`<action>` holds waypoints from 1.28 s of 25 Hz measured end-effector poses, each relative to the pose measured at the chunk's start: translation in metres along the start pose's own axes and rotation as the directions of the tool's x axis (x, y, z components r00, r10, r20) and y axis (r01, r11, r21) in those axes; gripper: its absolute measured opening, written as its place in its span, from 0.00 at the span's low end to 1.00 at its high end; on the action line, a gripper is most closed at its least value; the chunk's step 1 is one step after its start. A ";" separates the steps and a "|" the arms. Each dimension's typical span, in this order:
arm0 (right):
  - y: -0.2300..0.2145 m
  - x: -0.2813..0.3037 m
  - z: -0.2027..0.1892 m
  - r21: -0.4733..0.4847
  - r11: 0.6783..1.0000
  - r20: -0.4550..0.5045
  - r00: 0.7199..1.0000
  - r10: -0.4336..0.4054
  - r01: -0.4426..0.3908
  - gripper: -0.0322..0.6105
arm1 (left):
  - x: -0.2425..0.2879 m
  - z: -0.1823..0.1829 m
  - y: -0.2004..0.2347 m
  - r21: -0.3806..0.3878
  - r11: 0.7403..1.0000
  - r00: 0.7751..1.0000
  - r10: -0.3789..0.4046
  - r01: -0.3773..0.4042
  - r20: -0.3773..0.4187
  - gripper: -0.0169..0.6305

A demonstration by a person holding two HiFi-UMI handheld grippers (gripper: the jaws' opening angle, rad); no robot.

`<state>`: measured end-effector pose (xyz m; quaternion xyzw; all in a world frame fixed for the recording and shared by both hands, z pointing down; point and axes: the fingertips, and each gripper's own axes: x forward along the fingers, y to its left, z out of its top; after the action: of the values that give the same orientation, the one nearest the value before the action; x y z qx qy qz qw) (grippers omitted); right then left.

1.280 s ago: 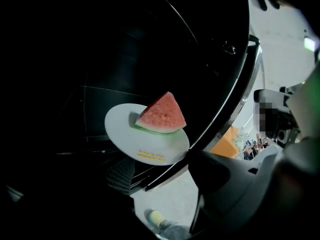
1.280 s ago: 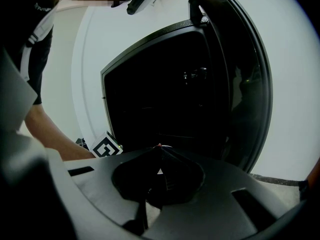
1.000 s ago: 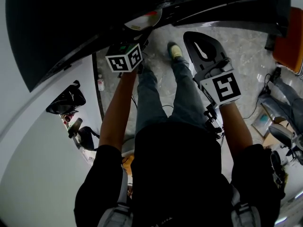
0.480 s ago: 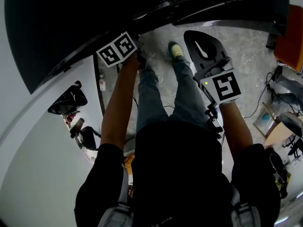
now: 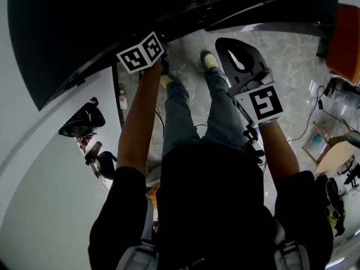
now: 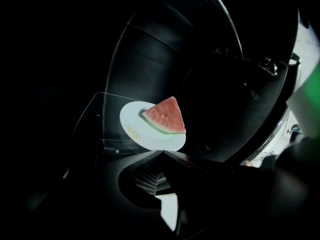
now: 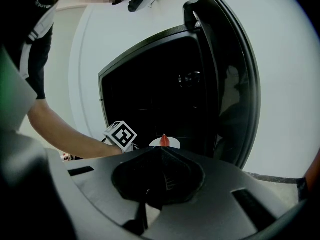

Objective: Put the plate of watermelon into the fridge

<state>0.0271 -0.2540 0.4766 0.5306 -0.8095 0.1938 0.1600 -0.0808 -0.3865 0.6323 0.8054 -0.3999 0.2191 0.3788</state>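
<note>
Plate (image 6: 134,130) of watermelon on a shelf inside the open fridge (image 7: 150,84); both grippers empty.
The white plate, carrying one watermelon wedge (image 6: 165,117), sits on a glass shelf (image 6: 100,121) in the dark fridge, whose door (image 7: 232,89) stands open at the right of the right gripper view. The left gripper (image 6: 161,152) points at the plate, just before its near rim; its fingers have just been closing and meet with nothing between them. The right gripper (image 7: 161,149) is farther back, fingers together and empty.
</note>
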 end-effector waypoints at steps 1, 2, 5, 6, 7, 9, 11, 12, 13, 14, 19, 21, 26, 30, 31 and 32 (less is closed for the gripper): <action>0.001 -0.003 0.000 -0.002 1.000 -0.008 1.000 0.000 0.000 0.06 | -0.001 0.001 0.000 0.003 1.000 1.000 0.000 0.000 -0.004 0.04; 0.001 -0.006 0.002 -0.005 1.000 -0.013 1.000 0.001 -0.001 0.06 | -0.004 0.001 -0.002 0.004 1.000 1.000 -0.004 0.004 -0.005 0.04; -0.002 -0.018 0.019 -0.016 1.000 0.020 1.000 0.002 -0.001 0.06 | -0.018 0.002 -0.015 0.001 1.000 1.000 -0.028 0.028 0.003 0.08; -0.005 -0.021 0.028 -0.025 1.000 0.046 0.999 0.001 0.000 0.06 | -0.024 0.001 -0.020 -0.001 0.999 0.999 -0.036 0.036 0.009 0.09; -0.008 -0.025 0.037 -0.034 0.999 0.072 0.997 -0.001 0.003 0.06 | -0.032 -0.001 -0.026 0.001 0.999 0.999 -0.045 0.045 0.015 0.09; -0.014 -0.033 0.049 -0.042 0.999 0.093 0.996 -0.003 0.007 0.06 | -0.048 -0.004 -0.041 0.023 0.997 0.997 -0.079 0.078 0.026 0.09; -0.020 -0.041 0.058 -0.045 0.999 0.100 0.995 -0.002 0.007 0.06 | -0.066 -0.003 -0.060 0.087 0.990 0.993 -0.111 0.108 0.034 0.09; -0.024 -0.045 0.063 -0.053 0.999 0.111 0.994 0.003 0.003 0.06 | -0.076 0.000 -0.070 0.128 0.985 0.991 -0.123 0.117 0.043 0.09; -0.028 -0.050 0.067 -0.059 0.998 0.120 0.993 0.009 -0.002 0.06 | -0.085 0.003 -0.080 0.164 0.979 0.990 -0.133 0.123 0.055 0.09; -0.032 -0.056 0.069 -0.057 0.998 0.117 0.993 0.015 -0.008 0.06 | -0.094 0.006 -0.090 0.196 0.972 0.987 -0.142 0.126 0.069 0.09; -0.056 -0.086 0.092 -0.041 0.999 0.173 0.984 0.028 -0.021 0.06 | -0.134 0.026 -0.133 0.252 0.961 0.976 -0.155 0.113 0.153 0.09; -0.065 -0.095 0.103 -0.045 0.999 0.217 0.976 0.034 -0.024 0.06 | -0.149 0.036 -0.147 0.238 0.966 0.968 -0.150 0.100 0.203 0.09; -0.075 -0.113 0.097 -0.066 0.996 0.162 0.984 0.074 -0.064 0.06 | -0.189 0.051 -0.177 0.213 0.975 0.941 -0.135 0.069 0.312 0.09; -0.081 -0.125 0.114 -0.078 0.995 0.219 0.973 0.074 -0.058 0.06 | -0.213 0.058 -0.202 0.196 0.978 0.922 -0.139 0.071 0.361 0.09; -0.081 -0.128 0.115 -0.078 0.995 0.222 0.972 0.075 -0.059 0.06 | -0.218 0.060 -0.206 0.193 0.979 0.919 -0.136 0.067 0.371 0.09; -0.080 -0.130 0.115 -0.076 0.995 0.222 0.972 0.077 -0.061 0.06 | -0.224 0.062 -0.208 0.197 0.979 0.914 -0.129 0.055 0.384 0.09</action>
<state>0.1448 -0.2355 0.3273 0.5150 -0.8465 0.1100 0.0787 -0.0406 -0.2462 0.3568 0.8822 -0.4077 0.0697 0.2252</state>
